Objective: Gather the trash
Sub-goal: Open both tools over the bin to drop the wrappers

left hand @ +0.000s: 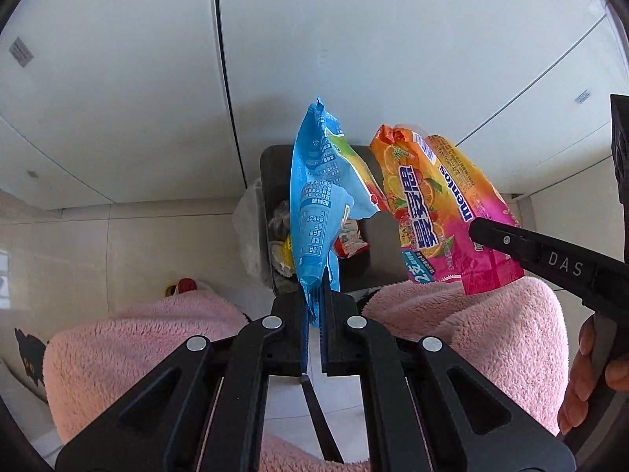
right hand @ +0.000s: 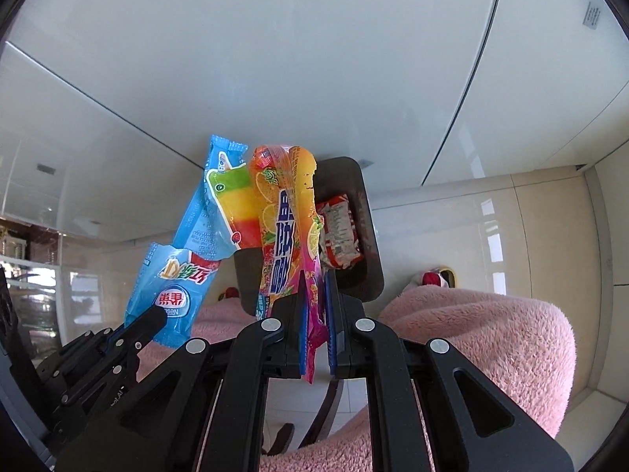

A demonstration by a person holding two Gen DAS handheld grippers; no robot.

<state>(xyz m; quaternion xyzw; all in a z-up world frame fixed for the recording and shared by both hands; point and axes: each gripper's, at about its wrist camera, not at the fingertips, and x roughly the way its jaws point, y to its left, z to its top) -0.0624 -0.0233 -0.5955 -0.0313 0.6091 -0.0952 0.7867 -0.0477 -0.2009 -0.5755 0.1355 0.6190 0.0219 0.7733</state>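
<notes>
The left gripper pinches a blue wrapper; the right gripper pinches an orange-pink candy wrapper. Both wrappers hang side by side above the dark bin.

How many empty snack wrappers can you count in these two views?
3, perhaps more hidden. The blue ice-pop wrapper hangs from the left gripper, the Mentos wrapper from the right gripper, and a red wrapper lies in the bin.

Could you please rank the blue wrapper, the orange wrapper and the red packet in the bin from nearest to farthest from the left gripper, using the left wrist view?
1. Blue wrapper, clamped in the left gripper.
2. Orange wrapper, right.
3. Red packet, down inside the bin.
</notes>
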